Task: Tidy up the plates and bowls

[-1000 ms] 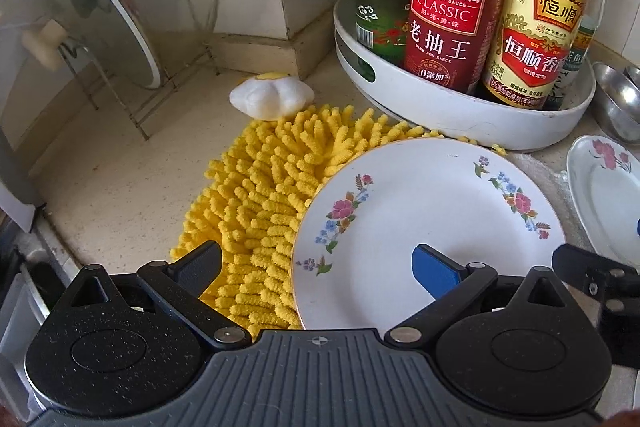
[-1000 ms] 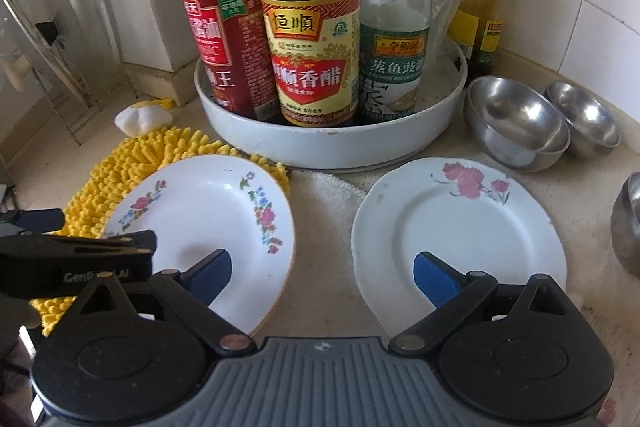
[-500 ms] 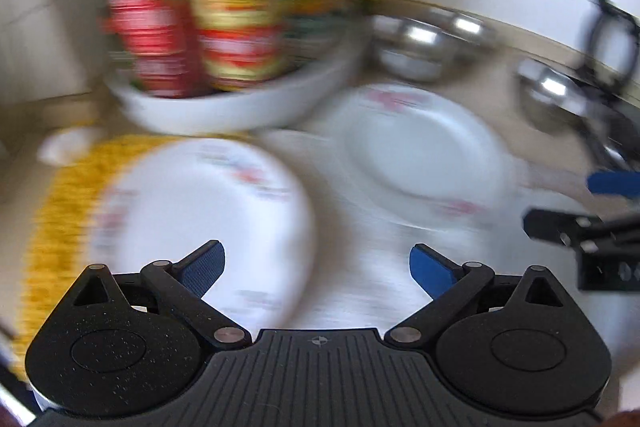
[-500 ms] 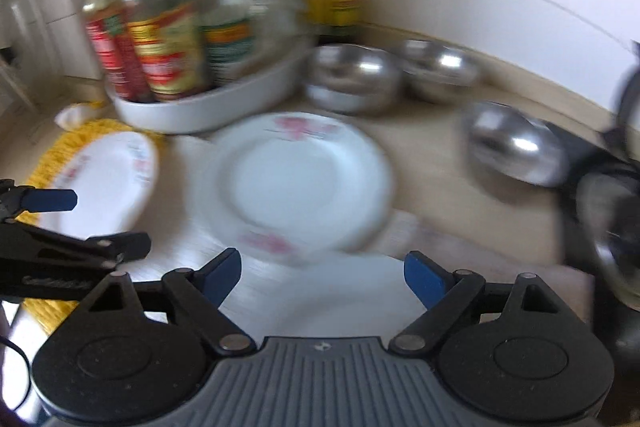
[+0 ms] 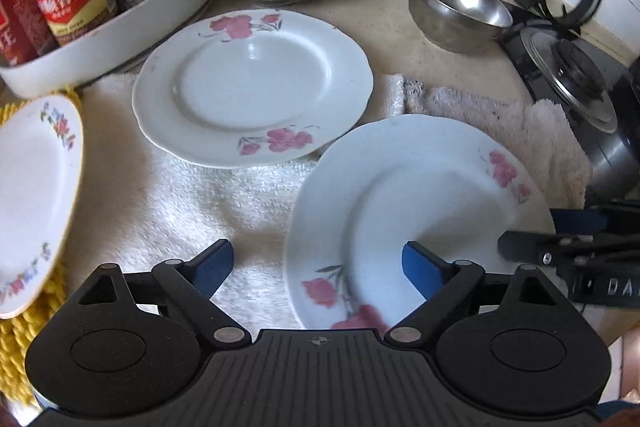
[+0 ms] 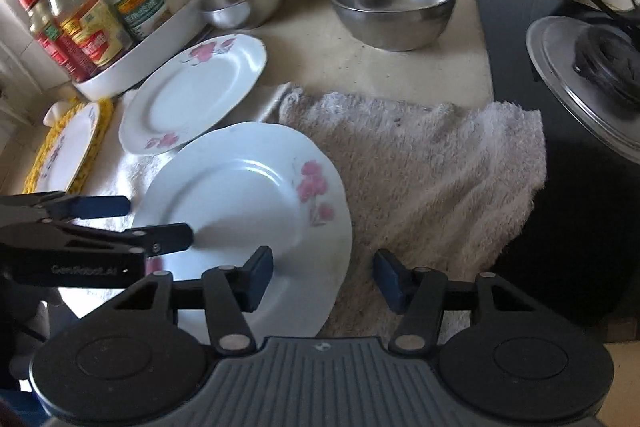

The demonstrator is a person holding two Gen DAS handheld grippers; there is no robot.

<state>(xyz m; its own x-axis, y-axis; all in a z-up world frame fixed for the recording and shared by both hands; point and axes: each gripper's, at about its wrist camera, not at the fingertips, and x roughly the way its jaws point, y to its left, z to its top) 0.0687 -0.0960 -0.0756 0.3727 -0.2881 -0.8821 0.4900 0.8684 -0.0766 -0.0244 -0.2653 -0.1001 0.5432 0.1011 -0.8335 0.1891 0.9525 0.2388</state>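
**Plates and bowls: both grippers now over the near plate**

The plates lie on a pale terry towel (image 6: 420, 179) spread along the worktop's (image 6: 400, 67) front half. A second ago the two cameras looked at the bottle end, over a plate on a yellow mat; now both have swung right, so the near plate (image 5: 420, 195) is judged the next one to be gathered. It sits at the front edge, glazed white with scalloped rim and pink flowers. The far plate (image 5: 252, 83), of the same pattern, lies behind it, just beside the white bottle tray (image 5: 120, 27). The small plate (image 5: 32, 195) rests on the shaggy yellow mat (image 5: 16, 339) at the left end. Three round steel bowls (image 6: 394, 3) stand apart along the back edge, unstacked. The left gripper (image 5: 316, 267) hangs released over the near plate's left rim, and the right gripper (image 6: 324, 279), also released, straddles its right rim; neither holds anything.
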